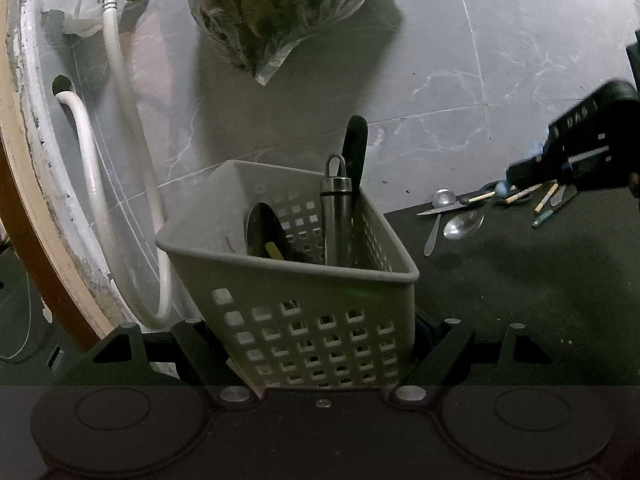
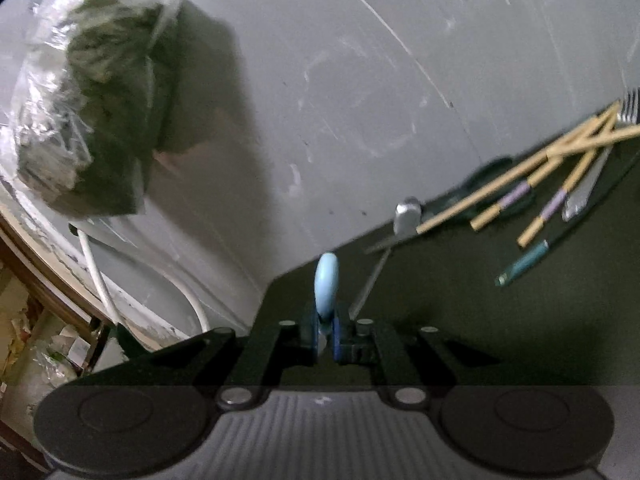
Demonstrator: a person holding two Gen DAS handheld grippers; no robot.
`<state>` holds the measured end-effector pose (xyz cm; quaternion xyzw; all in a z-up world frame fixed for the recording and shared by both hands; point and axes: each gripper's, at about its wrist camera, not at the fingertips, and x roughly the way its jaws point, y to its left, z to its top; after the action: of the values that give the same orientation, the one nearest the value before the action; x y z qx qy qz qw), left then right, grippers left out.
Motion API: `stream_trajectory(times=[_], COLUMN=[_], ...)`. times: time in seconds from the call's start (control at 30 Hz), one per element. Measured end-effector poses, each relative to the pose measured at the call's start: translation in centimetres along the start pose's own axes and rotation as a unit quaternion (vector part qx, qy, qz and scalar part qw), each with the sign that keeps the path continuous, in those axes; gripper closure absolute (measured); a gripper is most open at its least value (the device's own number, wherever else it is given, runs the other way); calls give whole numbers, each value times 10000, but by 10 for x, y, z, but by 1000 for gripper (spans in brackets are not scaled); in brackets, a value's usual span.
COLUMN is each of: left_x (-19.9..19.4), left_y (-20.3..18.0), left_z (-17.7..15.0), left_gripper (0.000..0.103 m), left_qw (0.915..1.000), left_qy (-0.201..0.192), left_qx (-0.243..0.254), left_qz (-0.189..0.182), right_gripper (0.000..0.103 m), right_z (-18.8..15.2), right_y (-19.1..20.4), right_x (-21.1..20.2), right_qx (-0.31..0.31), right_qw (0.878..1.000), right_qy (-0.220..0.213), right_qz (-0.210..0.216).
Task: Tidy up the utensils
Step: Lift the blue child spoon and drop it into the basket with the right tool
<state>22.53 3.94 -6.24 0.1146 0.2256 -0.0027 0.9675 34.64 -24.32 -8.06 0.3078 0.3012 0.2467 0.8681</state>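
Dark countertop (image 1: 520, 280) with loose spoons (image 1: 462, 226), chopsticks (image 2: 532, 178), and a perforated basket (image 1: 304, 320).

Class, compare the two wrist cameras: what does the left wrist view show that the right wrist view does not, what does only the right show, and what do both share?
Only the left wrist view shows the perforated basket held between the left gripper's fingers, with a steel-handled tool and a black handle standing in it, plus a large spoon.

Only the right wrist view shows the right gripper pinching a light blue utensil between its pads, and fork tines.

Both show the plastic bag on the wall, the white hose and the chopsticks on the dark counter.
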Motion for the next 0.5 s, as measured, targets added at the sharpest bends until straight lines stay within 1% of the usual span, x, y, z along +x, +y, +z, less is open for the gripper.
stream_trajectory(times=[0.1, 0.23, 0.37, 0.5], left_x=[0, 0, 1, 1], left_y=[0, -1, -1, -1], left_z=[0, -1, -1, -1], left_gripper=[21, 21, 21, 21], left_qw=[10000, 10000, 10000, 10000], left_qy=[-5, -18, -24, -22], left_qx=[0, 6, 6, 7], left_qz=[2, -1, 0, -2], right_gripper=[96, 96, 96, 96], right_z=[5, 14, 24, 34], right_y=[11, 30, 54, 83], right_x=[-12, -22, -36, -51], right_qx=[-124, -346, -589, -867], right_qw=[9998, 9984, 9954, 9895], right_qy=[-153, -354, -523, -685], right_qz=[61, 278, 544, 935])
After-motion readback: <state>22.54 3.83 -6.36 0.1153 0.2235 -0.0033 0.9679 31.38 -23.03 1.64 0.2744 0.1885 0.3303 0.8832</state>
